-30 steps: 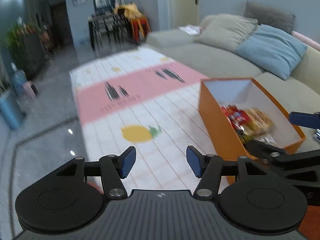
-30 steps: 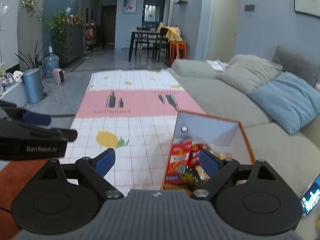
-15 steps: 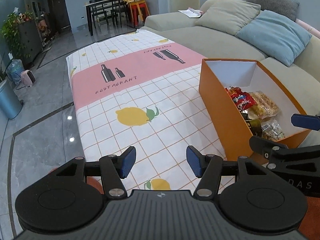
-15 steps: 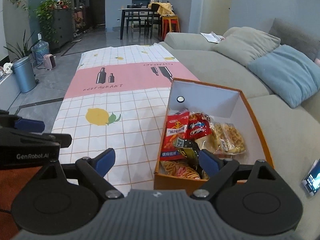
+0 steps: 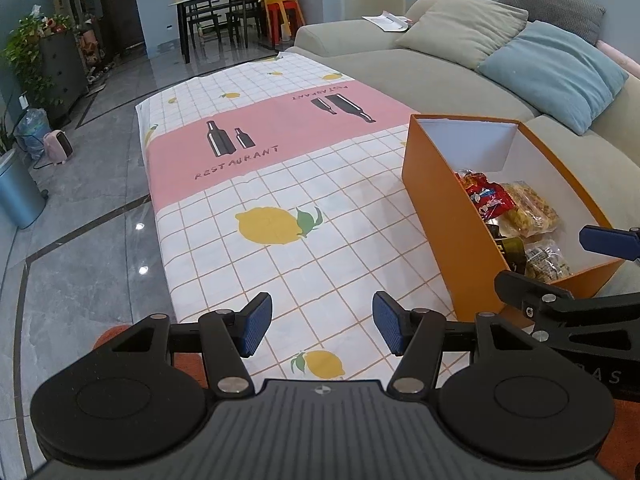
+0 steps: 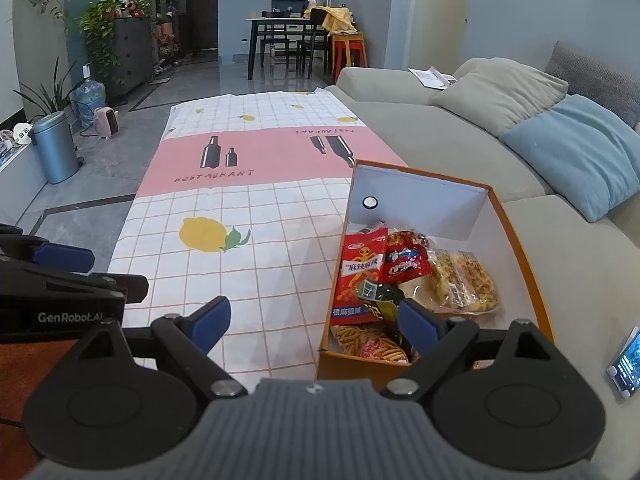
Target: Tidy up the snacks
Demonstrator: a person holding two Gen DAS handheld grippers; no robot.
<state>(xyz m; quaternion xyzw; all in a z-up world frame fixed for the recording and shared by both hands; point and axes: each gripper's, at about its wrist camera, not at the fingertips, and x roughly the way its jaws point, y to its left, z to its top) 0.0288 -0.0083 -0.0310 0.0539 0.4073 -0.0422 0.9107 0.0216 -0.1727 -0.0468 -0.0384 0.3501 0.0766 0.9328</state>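
Right wrist view: snack packets (image 6: 416,276) lie heaped in an orange box (image 6: 524,248) on the lemon-print tablecloth (image 6: 256,240). Both the right gripper (image 6: 316,320) and left gripper (image 5: 322,328) hang wide, empty. Light, crinkly, probably slippery bags; pinch a sealed edge.

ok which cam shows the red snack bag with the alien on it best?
Right wrist. The red alien bag faces the camera, print readable, leaning at the orange box's left inner wall. From the left wrist, that near wall hides it; only other packets, such as the red one, show over the rim.
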